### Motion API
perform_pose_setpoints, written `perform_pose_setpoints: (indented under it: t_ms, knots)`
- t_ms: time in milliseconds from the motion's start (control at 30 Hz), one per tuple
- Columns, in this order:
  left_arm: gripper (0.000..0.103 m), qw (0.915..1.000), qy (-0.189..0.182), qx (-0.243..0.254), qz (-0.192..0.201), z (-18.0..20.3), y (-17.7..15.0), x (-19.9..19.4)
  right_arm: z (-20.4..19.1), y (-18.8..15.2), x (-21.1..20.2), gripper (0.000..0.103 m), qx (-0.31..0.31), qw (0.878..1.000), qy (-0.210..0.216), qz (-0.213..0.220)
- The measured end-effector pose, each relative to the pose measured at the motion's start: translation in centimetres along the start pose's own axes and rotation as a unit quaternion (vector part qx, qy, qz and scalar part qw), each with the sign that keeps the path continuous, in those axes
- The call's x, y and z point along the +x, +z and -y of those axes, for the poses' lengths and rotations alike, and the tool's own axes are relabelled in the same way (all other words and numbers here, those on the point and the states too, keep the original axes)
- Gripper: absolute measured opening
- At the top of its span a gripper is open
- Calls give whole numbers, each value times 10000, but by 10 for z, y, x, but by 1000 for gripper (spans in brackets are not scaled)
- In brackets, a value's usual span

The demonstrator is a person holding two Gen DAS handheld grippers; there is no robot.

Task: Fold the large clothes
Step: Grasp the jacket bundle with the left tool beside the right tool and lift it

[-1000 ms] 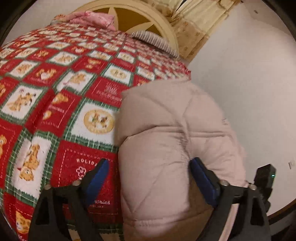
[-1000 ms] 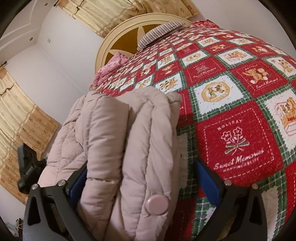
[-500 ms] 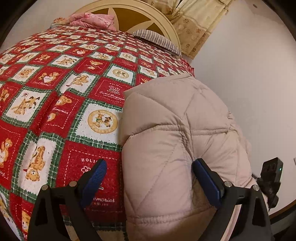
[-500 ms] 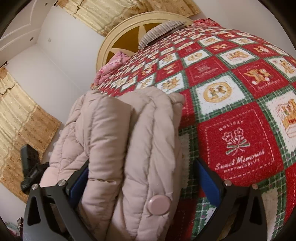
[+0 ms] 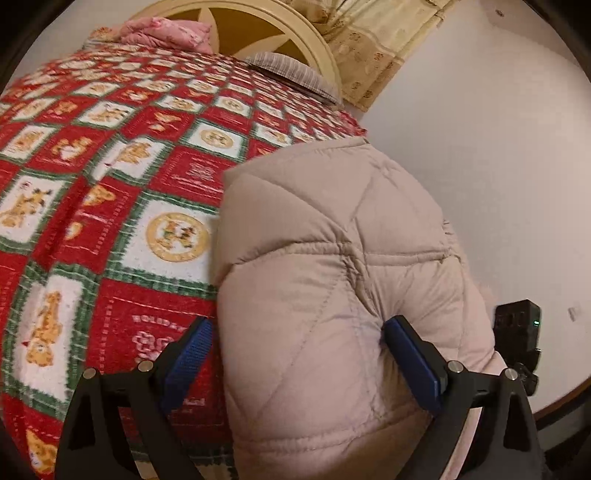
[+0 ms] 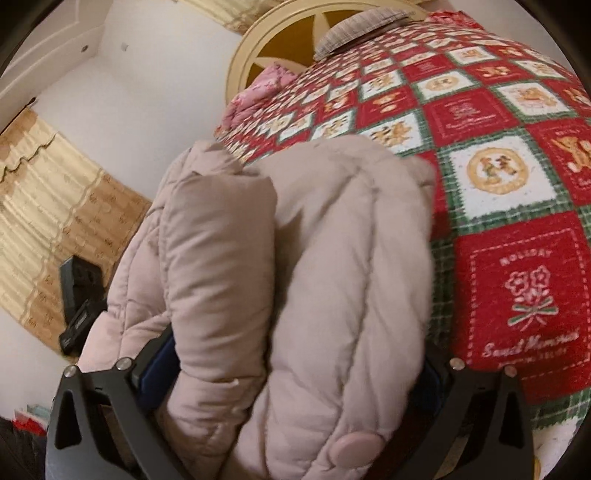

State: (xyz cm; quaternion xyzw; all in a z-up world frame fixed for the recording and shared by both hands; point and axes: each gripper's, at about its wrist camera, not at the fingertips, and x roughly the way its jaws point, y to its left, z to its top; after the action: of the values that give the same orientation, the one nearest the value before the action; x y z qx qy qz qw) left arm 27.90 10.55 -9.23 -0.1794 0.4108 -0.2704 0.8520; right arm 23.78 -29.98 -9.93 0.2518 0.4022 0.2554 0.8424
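1. I am working over a bed (image 5: pixel 110 184) that is wearing a red, green and white Christmas quilt (image 6: pixel 517 206), with a cream round headboard (image 5: pixel 280 26), a pink pillow (image 5: pixel 166 31), patterned curtains (image 6: pixel 48 229) and white walls around it.
2. The folded beige puffer jacket (image 5: pixel 332 258) is bulging at the bed's edge; my left gripper (image 5: pixel 295 354) jaws are squeezing its padding, and my right gripper (image 6: pixel 291 376) jaws are clamping its thick fold near a snap button (image 6: pixel 352 450).
3. Compared with a second ago, both views are sitting closer to the bundle.
4. One quilt square is reading "HOLIDAY" and "Sweet Memories".
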Motion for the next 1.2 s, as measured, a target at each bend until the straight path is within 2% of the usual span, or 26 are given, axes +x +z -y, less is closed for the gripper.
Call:
perform_pose_setpoints:
  t_ms: [33,100,200,367,467,533,633,767,867,1067,1200]
  knots:
    - [96,9999,-112,56,-53,3,-1,2,1,1,1,103,0,10000,29,30]
    - [96,9998,-65,186,-86,8,-1,6,3,1,3,103,53,9999,26,155]
    - [96,9998,-96,98,-146,5,1,10,4,1,3,103,114,9995,-95,266]
    - [93,9954,-795,-486,-233,-22,-3,19,1,3,3,103,118,9990,-271,335]
    - [90,9968,-698,-350,-182,-16,-5,17,4,6,2,103,190,9987,-276,393]
    - [87,9965,-754,-320,-166,-16,-7,17,3,6,3,103,187,9987,-318,356]
    - [76,9957,-854,-341,-101,-18,-13,10,-4,8,5,102,138,9989,-427,113]
    - [69,9960,-843,-284,-41,-12,-22,-2,-11,1,-2,80,329,9992,-247,-29]
    - [68,9954,-926,-233,14,-6,-33,-15,-22,-12,-12,71,308,9991,-281,100]
    - [68,9911,-1311,-171,139,-1,-53,-38,-49,-41,-37,59,123,9986,-355,365]
    - [68,9866,-1616,-120,182,9,-59,-48,-59,-53,-56,53,167,9981,-92,583]
